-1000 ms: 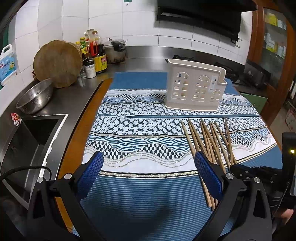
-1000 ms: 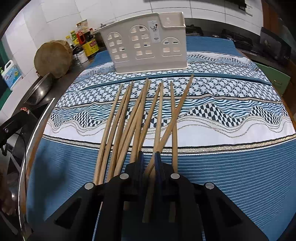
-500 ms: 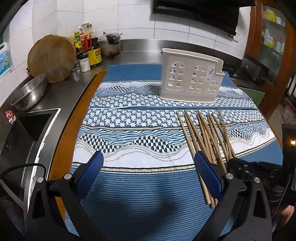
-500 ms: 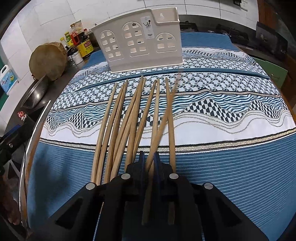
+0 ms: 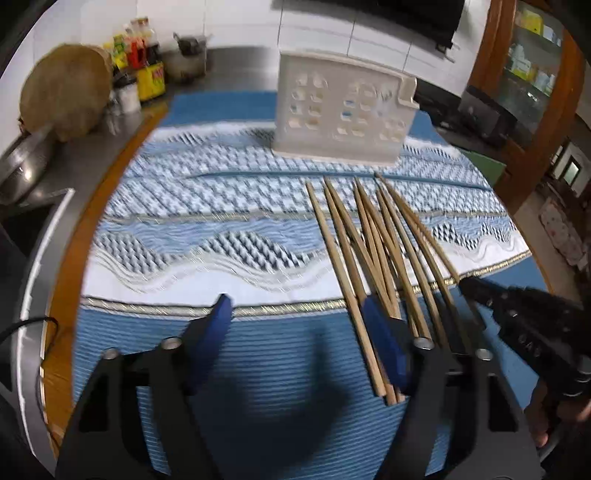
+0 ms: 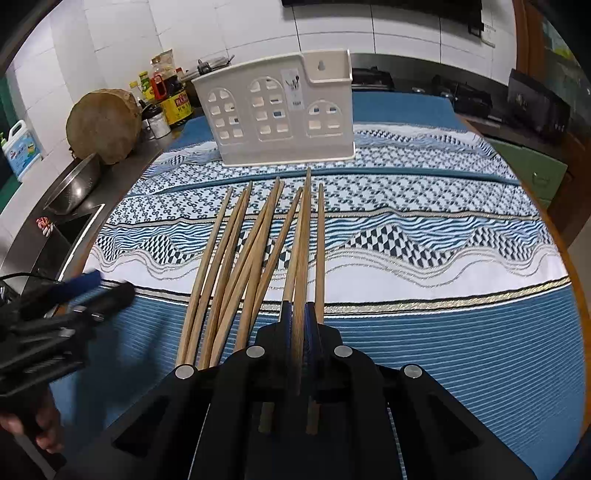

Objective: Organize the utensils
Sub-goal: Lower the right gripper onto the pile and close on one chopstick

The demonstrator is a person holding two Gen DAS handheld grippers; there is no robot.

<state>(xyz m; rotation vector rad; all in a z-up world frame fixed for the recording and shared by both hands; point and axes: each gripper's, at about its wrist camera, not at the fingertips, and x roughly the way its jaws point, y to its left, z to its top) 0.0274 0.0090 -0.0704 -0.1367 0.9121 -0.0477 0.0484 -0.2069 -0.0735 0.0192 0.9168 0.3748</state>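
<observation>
Right wrist view: right gripper [image 6: 300,314] clamped on one chopstick [image 6: 303,236], tip aimed at white holder [image 6: 280,110]. Remaining chopsticks [image 6: 236,254] loose on patterned cloth [image 6: 443,236] just before holder. Holder looks empty; sorting barely begun. Left gripper [image 5: 295,325] spread wide, holding nothing, near loose sticks.

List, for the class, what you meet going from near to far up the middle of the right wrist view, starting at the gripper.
right gripper shut on one chopstick → loose chopsticks on the patterned cloth → white utensil holder → white tiled wall
</observation>
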